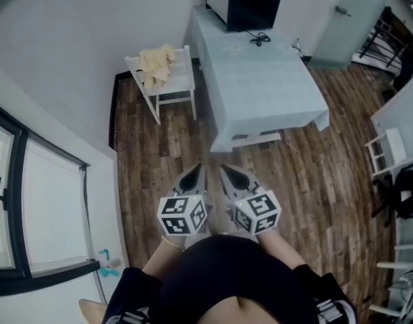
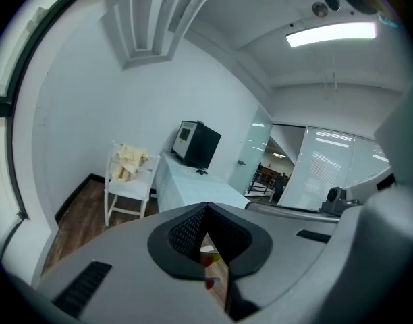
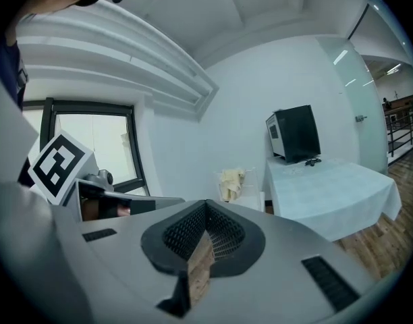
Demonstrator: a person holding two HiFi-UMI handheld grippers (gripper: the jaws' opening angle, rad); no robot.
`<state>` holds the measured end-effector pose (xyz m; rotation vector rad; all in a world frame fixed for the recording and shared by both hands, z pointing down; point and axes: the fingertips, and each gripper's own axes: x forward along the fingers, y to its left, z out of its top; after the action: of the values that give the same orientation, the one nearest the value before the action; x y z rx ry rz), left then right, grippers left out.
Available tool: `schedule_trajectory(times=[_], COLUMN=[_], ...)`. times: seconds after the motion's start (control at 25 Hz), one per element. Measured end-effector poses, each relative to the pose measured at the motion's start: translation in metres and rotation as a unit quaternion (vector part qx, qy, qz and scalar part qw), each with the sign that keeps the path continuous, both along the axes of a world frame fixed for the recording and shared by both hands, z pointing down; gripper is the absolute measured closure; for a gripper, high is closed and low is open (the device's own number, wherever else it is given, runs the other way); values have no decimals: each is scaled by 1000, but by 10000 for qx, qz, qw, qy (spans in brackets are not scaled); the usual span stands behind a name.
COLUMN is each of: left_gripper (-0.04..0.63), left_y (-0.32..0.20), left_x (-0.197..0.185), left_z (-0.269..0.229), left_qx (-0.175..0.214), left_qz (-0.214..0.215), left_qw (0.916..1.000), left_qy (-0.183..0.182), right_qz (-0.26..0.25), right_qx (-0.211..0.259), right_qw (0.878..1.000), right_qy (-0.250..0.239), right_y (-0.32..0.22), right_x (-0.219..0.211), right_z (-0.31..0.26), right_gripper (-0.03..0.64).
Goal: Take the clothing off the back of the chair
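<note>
A pale yellow garment [image 1: 156, 64] is draped over the back of a white wooden chair [image 1: 176, 86] that stands against the far wall, left of a table. The left gripper view shows the same garment [image 2: 128, 160] on the chair [image 2: 129, 189] far ahead; the right gripper view shows the garment [image 3: 230, 183] far off too. My left gripper [image 1: 194, 173] and right gripper [image 1: 228, 173] are held side by side close to my body, well short of the chair. Both are shut with nothing between the jaws.
A table with a pale blue cloth [image 1: 260, 79] stands right of the chair, bearing a black-and-white box appliance [image 1: 243, 2] and a cable. A window [image 1: 31, 214] runs along the left wall. White shelving [image 1: 389, 154] stands at the right. Wooden floor [image 1: 159, 160] lies between me and the chair.
</note>
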<state>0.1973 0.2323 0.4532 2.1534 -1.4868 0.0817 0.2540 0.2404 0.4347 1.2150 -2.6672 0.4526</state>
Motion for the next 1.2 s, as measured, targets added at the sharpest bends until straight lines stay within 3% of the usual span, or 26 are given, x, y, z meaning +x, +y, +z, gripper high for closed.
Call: schedule_trajectory(times=[0.52,0.8,1.2], left_gripper=[597,597,597], left_y=[-47,-80,-120], left_x=[-82,-125,-177], left_z=[13,9,12], left_qx=[-157,-232,-337], left_qz=[-365,-324,-247], left_qw=[9992,9992,9991], left_qy=[45,-5,50], right_qz=[-379,-404,-263], right_qx=[-91,-142,-168], right_qw=[9992,9991,9994], right_qy=[54,-68,177], right_y=[-51,-82,-122], right_x=[-80,-124,-174], right_z=[7,-2,2], right_gripper=[605,605,604])
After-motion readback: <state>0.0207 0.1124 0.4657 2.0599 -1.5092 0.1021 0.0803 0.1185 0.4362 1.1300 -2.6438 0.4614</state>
